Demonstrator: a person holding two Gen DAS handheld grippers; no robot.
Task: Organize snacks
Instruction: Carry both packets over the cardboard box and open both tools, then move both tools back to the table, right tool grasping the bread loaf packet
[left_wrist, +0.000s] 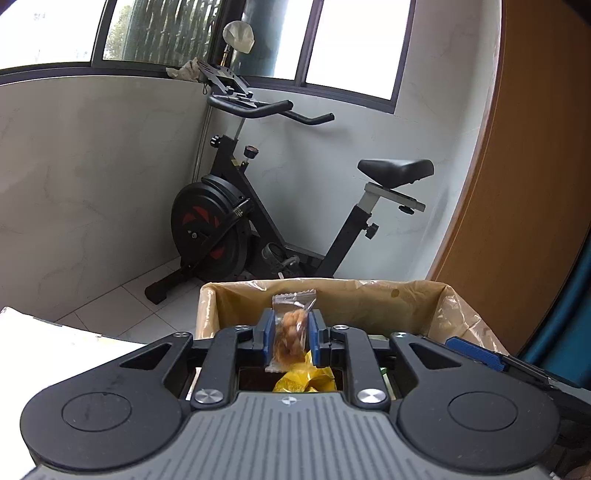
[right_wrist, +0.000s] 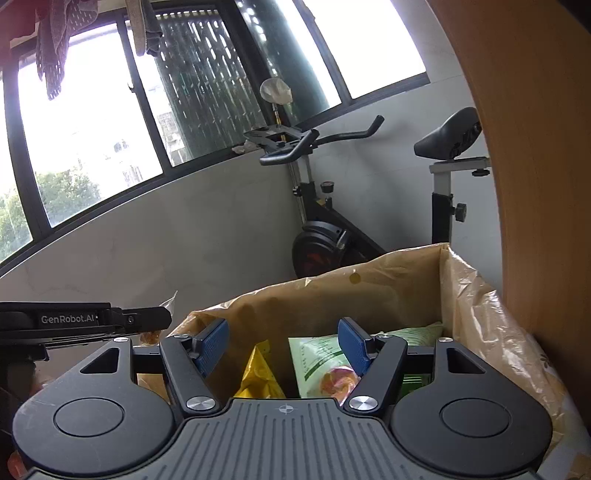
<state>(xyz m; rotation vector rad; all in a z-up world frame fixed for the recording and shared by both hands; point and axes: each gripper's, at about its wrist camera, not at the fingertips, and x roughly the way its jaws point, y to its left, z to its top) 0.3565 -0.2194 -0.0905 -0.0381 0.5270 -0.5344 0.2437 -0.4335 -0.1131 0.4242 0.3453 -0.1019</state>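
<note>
Snack packets (right_wrist: 317, 363) already in lined box (right_wrist: 406, 291) below right hand-held gripper (right_wrist: 286, 345), jaws apart, empty. Clear snack pack (left_wrist: 291, 328) between left hand-held gripper (left_wrist: 291, 338) pads, seemingly loosened, yet to drop.

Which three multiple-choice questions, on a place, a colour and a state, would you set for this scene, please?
1. The clear snack packet is: A on a plate; B between the left claw's pads; C in a drawer.
2. The claw pads are: A blue; B red; C white.
3. The right claw is: A shut on a bottle; B out of view; C open and empty.

Answers: B, it sits between the pads above the lined box; A, both pairs show blue; C, its jaws stand apart with nothing between them.
</note>
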